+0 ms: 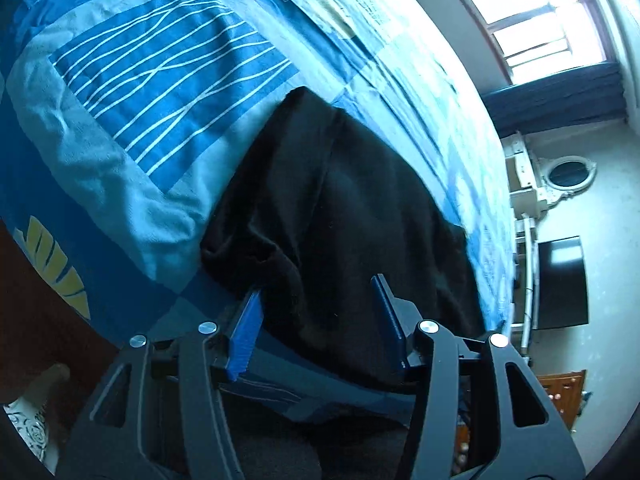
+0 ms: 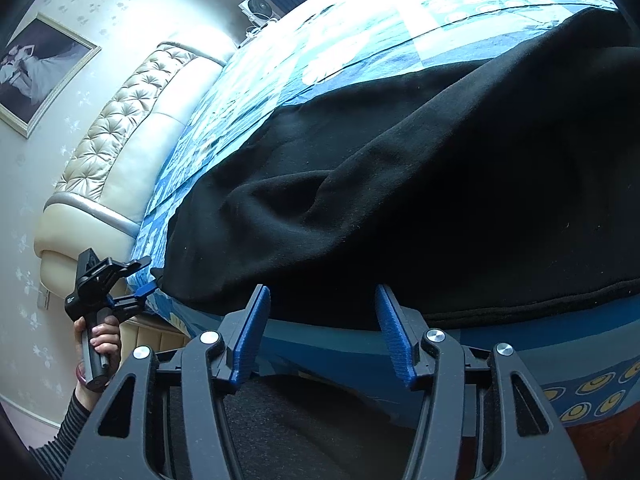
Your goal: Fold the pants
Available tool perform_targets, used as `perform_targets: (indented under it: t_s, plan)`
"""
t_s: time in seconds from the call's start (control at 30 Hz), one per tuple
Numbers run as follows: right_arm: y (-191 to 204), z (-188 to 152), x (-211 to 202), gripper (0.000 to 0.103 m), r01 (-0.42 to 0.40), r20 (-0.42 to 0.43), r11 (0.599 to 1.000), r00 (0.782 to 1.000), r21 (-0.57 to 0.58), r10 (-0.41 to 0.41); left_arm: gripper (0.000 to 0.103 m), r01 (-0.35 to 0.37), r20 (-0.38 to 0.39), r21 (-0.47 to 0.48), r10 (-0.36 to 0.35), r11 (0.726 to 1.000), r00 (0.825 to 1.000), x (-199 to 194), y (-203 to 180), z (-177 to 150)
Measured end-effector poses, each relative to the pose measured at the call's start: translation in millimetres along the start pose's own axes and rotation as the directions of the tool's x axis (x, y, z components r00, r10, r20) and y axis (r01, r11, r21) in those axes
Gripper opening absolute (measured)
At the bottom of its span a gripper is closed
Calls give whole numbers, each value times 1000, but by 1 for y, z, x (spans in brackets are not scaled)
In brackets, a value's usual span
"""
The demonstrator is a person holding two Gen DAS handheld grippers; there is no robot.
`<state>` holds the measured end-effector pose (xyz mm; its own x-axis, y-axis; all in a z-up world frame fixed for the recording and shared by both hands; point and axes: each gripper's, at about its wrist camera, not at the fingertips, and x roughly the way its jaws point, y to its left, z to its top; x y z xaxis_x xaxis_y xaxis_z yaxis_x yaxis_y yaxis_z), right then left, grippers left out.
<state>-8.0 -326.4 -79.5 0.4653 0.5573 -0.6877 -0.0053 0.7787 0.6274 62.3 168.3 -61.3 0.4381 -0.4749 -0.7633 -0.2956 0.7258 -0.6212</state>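
Observation:
Black pants (image 1: 340, 208) lie folded lengthwise on a blue patterned bedspread (image 1: 160, 80), reaching the near bed edge. My left gripper (image 1: 316, 292) is open, its blue pads either side of the pants' near end. In the right wrist view the pants (image 2: 420, 200) fill the middle, with a hem seam along the bed edge at the right. My right gripper (image 2: 322, 300) is open, its fingertips at the pants' near edge. The left gripper (image 2: 140, 296) shows there at the pants' left corner, held by a hand.
A cream tufted headboard (image 2: 120, 128) stands at the bed's left end. A framed picture (image 2: 36, 68) hangs on the wall. A window (image 1: 532, 12), a dark screen (image 1: 560, 280) and a wooden cabinet (image 1: 564, 396) lie beyond the bed.

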Motion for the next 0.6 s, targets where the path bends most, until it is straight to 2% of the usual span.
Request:
perform_targets:
  t_s: [0.07, 0.13, 0.2, 0.33, 0.37, 0.47, 0.53, 0.57, 0.6]
  plan:
    - [0, 1, -1, 55, -5, 2, 1000, 1000, 9, 5, 49, -46, -4, 15, 46, 999, 999, 4, -1, 0]
    - [-1, 2, -2, 55, -20, 5, 999, 1000, 27, 20, 26, -101, 5, 45, 100, 994, 995, 6, -2, -1]
    - [-4, 5, -2, 55, -41, 9, 997, 999, 61, 41, 14, -164, 16, 87, 163, 983, 986, 7, -4, -1]
    - [-10, 12, 2, 58, -103, 27, 982, 995, 158, 100, 10, -163, 14, 94, 163, 982, 987, 6, -3, 1]
    - [-12, 13, 3, 63, -121, 35, 974, 993, 191, 116, 10, -163, 14, 97, 162, 982, 987, 6, -3, 2]
    - [-23, 16, 11, 63, -161, 58, 935, 987, 315, 150, 10, -164, 11, 96, 164, 982, 986, 7, -4, 5]
    - [-27, 19, 17, 38, -162, 60, 925, 987, 342, 151, 9, -163, 11, 90, 163, 982, 987, 6, -3, 6]
    - [-24, 20, 20, 14, -153, 47, 931, 988, 331, 146, 9, -165, 13, 92, 164, 982, 986, 6, -3, 7]
    - [-23, 21, 19, 10, -151, 47, 933, 989, 326, 144, 9, -173, 21, 96, 172, 980, 985, 4, -4, 9]
